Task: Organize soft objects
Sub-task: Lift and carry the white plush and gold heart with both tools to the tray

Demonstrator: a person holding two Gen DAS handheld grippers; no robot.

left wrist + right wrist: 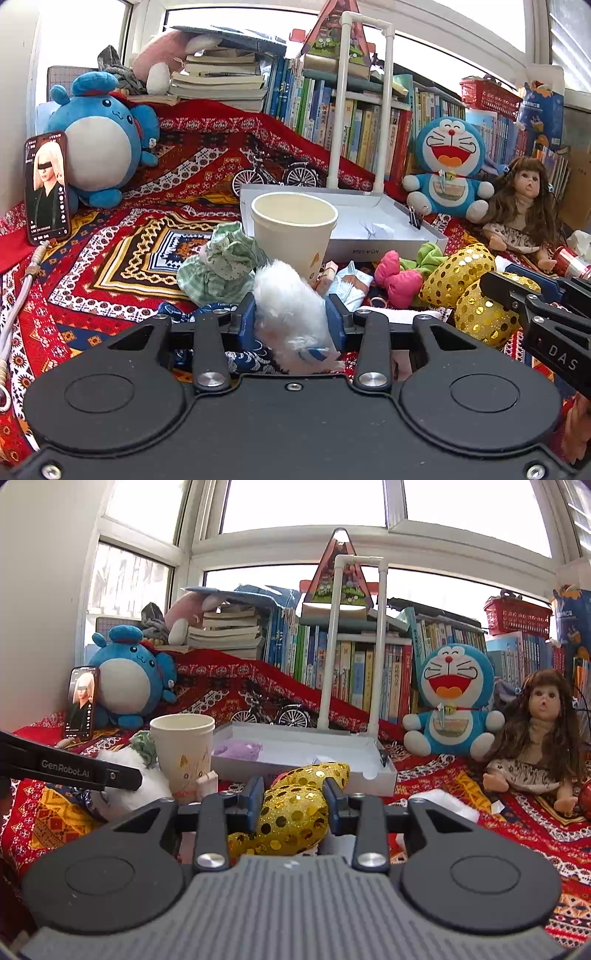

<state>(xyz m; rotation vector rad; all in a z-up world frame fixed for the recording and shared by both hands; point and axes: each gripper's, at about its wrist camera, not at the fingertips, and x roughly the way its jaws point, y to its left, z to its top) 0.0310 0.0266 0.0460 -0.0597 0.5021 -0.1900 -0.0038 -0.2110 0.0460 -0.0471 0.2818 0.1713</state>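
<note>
Here the left gripper [291, 314] is clamped on a white fluffy toy [288, 306] whose lower end is hidden; the right gripper [293, 794] squeezes a gold sequin bow [295, 812], partly hidden low in frame.

A black smartphone [47, 187] with a lit screen leans upright against the wall. A cream paper cup [292, 233] stands just before a shallow white cardboard tray [384, 236]. Behind, a white pipe frame [364, 99] fronts shelved upright books [354, 125].

A gold sequinned bow [295, 805], a white fluffy toy [288, 310] and a pink bow [397, 275] lie on red geometric-patterned cloth [122, 251].
</note>
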